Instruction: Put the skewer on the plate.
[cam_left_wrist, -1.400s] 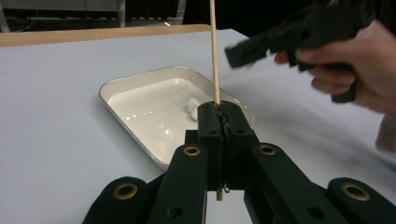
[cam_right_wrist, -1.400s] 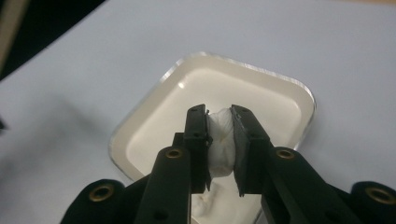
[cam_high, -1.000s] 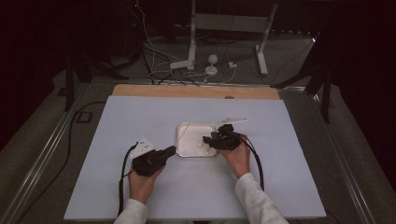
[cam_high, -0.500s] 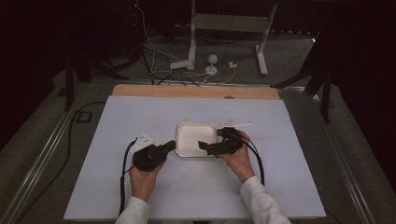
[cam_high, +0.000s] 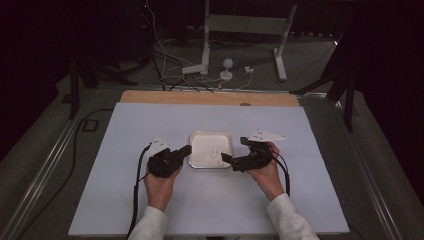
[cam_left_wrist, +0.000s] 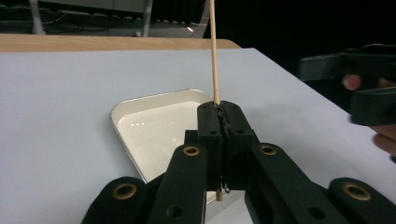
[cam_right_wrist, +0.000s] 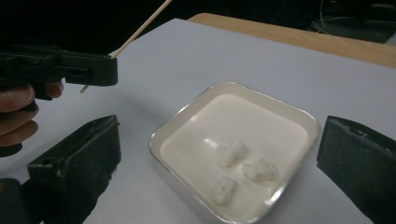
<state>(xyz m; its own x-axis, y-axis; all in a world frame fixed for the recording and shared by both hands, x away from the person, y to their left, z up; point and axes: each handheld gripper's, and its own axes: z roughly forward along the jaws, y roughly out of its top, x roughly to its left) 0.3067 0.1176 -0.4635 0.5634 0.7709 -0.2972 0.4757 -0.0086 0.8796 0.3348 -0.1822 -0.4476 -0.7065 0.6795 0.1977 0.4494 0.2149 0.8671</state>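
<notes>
Change: your right gripper (cam_right_wrist: 219, 154) jaws just spread, nothing between them, beside the tray (cam_high: 196, 159) | left gripper (cam_left_wrist: 225, 122) pinches the skewer (cam_left_wrist: 213, 51) | judged: marshmallow pieces (cam_right_wrist: 233, 151) still unskewered.

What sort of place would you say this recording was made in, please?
Probably a lab or studio set up for recording: a covered table in a dark room, cables on the floor, and metal stand legs behind it.

Black fingers (cam_left_wrist: 219, 135), brass rivets, white sleeves (cam_high: 150, 225)

No text, label, brand, number or sign can be read anywhere.
</notes>
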